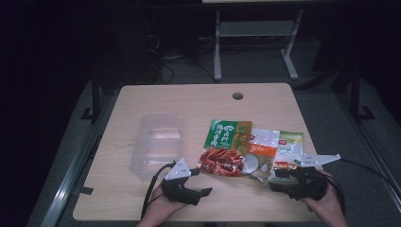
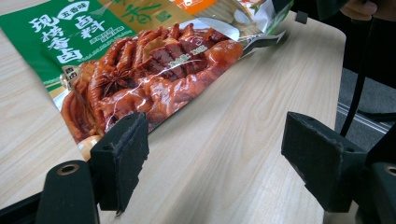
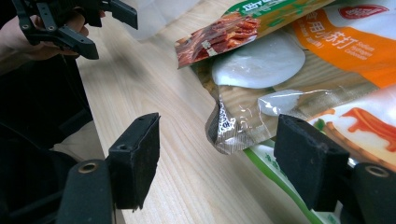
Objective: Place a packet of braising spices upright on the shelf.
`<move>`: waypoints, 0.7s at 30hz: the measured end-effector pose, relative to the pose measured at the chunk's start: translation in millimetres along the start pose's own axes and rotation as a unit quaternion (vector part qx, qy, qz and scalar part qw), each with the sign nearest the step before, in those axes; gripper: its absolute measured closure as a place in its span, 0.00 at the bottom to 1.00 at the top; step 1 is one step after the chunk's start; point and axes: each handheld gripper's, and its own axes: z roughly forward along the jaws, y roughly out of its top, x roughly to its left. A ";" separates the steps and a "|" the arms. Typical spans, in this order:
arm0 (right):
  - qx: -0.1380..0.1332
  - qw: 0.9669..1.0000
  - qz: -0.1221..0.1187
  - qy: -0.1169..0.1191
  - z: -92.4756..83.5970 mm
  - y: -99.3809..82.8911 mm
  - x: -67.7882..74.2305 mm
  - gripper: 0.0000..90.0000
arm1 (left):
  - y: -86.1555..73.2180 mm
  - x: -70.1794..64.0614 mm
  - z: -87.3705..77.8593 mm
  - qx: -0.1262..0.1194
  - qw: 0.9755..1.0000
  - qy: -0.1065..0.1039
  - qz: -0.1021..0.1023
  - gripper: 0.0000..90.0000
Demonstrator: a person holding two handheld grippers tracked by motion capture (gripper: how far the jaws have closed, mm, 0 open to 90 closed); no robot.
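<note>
Left gripper (image 1: 204, 190): lower centre of the high view, jaws apart, holding nothing.
Right gripper (image 1: 273, 181): lower right, jaws spread, nothing held.
Green-and-red glossy food packet (image 1: 226, 147): centre, overlapping the orange-and-clear plastic packet (image 1: 261, 153).
Clear rectangular plastic tub (image 1: 156, 144): left of centre on the light wooden table (image 1: 189, 99).

A lab or test room is suggested rather than a home. A plain light-wood counter (image 1: 189, 101) with a round cable hole (image 1: 238, 96) is set on a grey carpeted floor (image 1: 255, 66) in a dim room. Loose cables (image 1: 165, 64) are seen lying on the floor behind it, beside the white metal legs of another table (image 1: 217, 47). Dark metal frame posts (image 1: 96, 94) are placed at the counter's sides.
</note>
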 end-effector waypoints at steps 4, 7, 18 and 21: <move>-0.002 1.000 -0.002 0.003 0.4 0.8 -1.1 0.34 | 1.1 -1.4 2.3 0.001 1.000 0.008 0.007 0.26; -0.004 1.000 -0.002 0.003 0.2 1.6 -0.7 0.34 | 1.8 -1.3 3.0 -0.001 1.000 0.008 0.005 0.26; -0.009 1.000 0.013 0.010 -0.2 13.8 -2.3 0.33 | 10.2 0.2 14.4 0.007 1.000 -0.002 0.015 0.29; -0.005 1.000 0.010 0.008 2.1 23.7 -2.3 0.33 | 12.4 2.6 18.4 0.013 1.000 0.000 0.020 0.30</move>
